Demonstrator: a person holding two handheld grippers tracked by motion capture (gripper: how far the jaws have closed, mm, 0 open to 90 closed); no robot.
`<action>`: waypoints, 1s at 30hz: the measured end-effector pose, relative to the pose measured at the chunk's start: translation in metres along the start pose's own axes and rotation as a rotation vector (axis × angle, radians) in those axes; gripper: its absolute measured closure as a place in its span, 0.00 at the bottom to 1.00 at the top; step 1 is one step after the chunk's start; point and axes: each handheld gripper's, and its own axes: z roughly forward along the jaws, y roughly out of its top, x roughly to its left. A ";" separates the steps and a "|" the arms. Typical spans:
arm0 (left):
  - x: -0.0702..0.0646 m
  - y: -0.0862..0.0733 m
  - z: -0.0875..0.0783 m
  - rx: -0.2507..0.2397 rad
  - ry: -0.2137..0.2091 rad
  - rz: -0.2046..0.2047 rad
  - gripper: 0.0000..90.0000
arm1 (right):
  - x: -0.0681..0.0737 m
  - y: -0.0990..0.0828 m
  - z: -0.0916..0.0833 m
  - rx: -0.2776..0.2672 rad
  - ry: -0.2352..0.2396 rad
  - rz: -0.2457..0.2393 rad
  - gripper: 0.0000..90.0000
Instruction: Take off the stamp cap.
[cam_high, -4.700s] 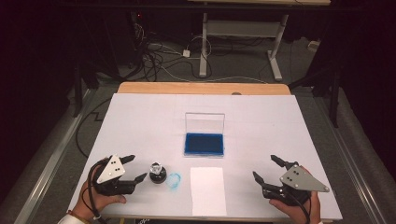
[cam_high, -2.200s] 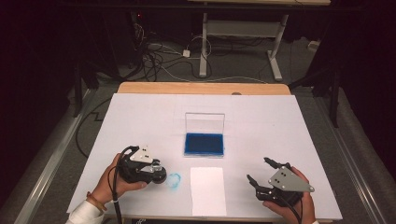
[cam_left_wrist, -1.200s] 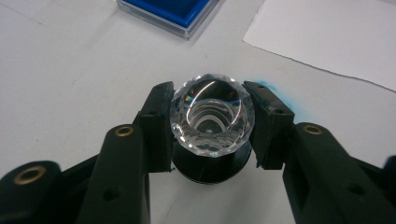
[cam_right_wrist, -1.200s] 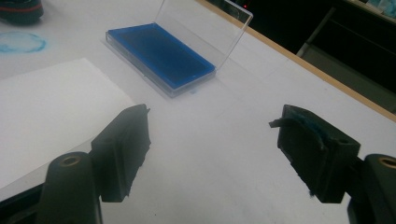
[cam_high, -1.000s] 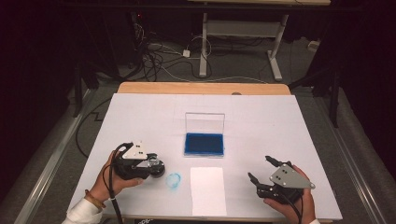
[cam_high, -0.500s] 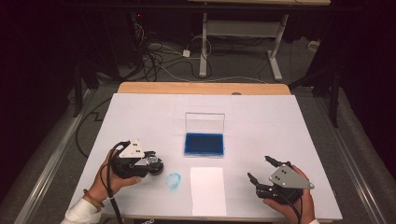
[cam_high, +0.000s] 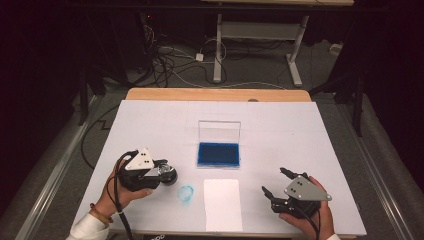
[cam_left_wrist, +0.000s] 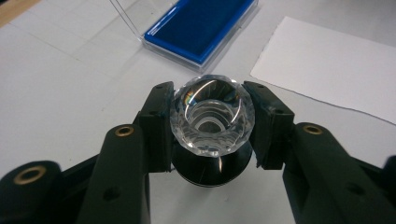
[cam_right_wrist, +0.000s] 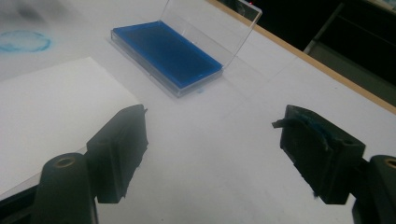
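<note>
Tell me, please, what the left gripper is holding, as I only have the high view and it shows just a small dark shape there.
Observer: In the left gripper view, the left gripper is shut on a clear faceted stamp with a black base, one pad on each side of the clear top.
Operator: Thank you. Is the right gripper carrying anything?
Observer: No. In the right gripper view, the right gripper is open, its jaws have just been opening, and only bare table lies between them. One pad carries bluish smears.
</note>
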 end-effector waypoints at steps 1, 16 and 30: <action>0.001 0.001 0.000 -0.004 -0.001 -0.002 0.60 | 0.000 0.000 0.000 -0.002 0.003 -0.003 0.26; -0.004 0.028 0.007 -0.069 -0.023 0.020 0.60 | 0.007 0.011 0.009 -0.024 0.097 0.013 0.19; -0.015 0.058 0.014 -0.132 -0.071 0.051 0.60 | 0.029 0.035 0.027 -0.038 0.183 -0.018 0.22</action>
